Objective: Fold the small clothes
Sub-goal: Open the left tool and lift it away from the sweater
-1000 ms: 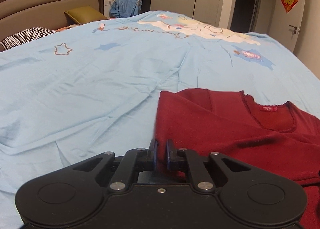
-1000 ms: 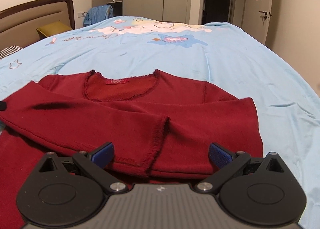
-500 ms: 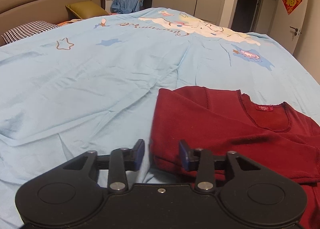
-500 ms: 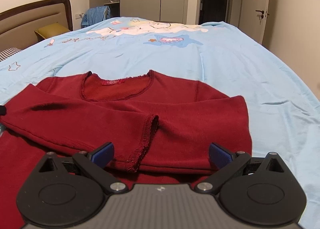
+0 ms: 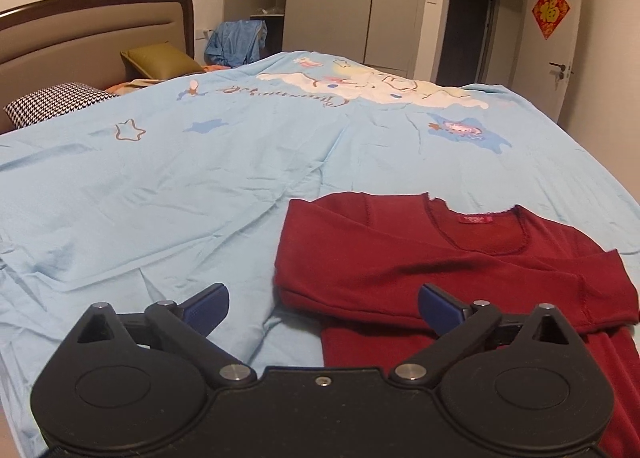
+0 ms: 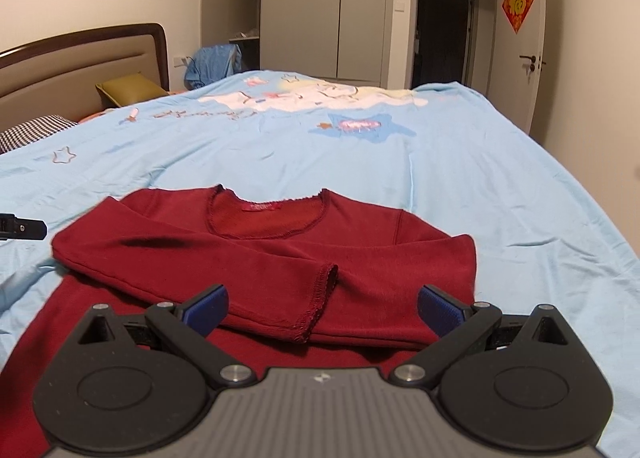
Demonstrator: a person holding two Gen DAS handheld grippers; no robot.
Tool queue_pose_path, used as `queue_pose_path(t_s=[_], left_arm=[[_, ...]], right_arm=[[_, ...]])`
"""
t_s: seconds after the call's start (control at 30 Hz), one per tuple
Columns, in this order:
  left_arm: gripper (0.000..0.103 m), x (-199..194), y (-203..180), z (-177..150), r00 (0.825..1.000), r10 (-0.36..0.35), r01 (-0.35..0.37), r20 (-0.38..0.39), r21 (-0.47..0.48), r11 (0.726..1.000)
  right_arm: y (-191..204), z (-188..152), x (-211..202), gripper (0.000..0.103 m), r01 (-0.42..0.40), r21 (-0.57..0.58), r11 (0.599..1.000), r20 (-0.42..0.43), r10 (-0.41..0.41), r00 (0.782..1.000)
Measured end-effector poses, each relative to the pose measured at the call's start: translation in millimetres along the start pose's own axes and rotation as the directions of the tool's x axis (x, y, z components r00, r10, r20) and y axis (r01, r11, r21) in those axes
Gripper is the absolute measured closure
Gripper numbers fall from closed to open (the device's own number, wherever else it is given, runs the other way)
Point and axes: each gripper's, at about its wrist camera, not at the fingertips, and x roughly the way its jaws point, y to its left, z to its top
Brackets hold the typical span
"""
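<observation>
Two grippers hang over the near edge of the bed, and both of them stand with jaws wide apart and nothing between the pads. Your left gripper [image 5: 322, 308] has just been opening its jaws; they now gape over the seam where the red top [image 5: 460, 270] meets the light blue bedspread [image 5: 160, 186], with the left pad above bare bedspread and the right pad above red cloth. No fabric is caught in them. Your right gripper [image 6: 322, 308] sits above the middle of the same red top [image 6: 260, 258], its blue pads clear of the cloth.

You can see the red top lying flat on the bedspread [image 6: 500, 186] near you, neckline pointing away toward the far side of the bed, with a red label inside the collar. Both sleeves are folded across the chest: one sleeve cuff [image 6: 320, 298] ends just ahead of your right gripper, lying over the other folded sleeve. The garment's lower part runs under both grippers and out of sight.

From the right wrist view, a black tip of your left gripper [image 6: 22, 226] shows at the left edge, just beside the top's folded shoulder. Farther off stand the headboard [image 5: 92, 34], an olive pillow [image 5: 160, 60] and a checked pillow [image 5: 56, 104].
</observation>
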Motion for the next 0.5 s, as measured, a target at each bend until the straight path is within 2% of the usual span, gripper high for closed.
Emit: queue_pose_path(t_s=[0.13,0.5], left_arm=[[0.001,-23.7,-10.7,-12.9,1.0,-0.026,0.025,0.005,0.03,0.999],[0.001,-64.9,-50.7,-60.7,0.99,-0.12,0.129,-0.07,0.152,0.98]], right_arm=[[1.4,-4.7,-19.6,0.0,0.0,-0.011,1.0,0.005,0.0,1.0],[2.3,-43.7,-75.2,0.0,-0.024,-0.05,0.998,-0.021,0.023,1.0]])
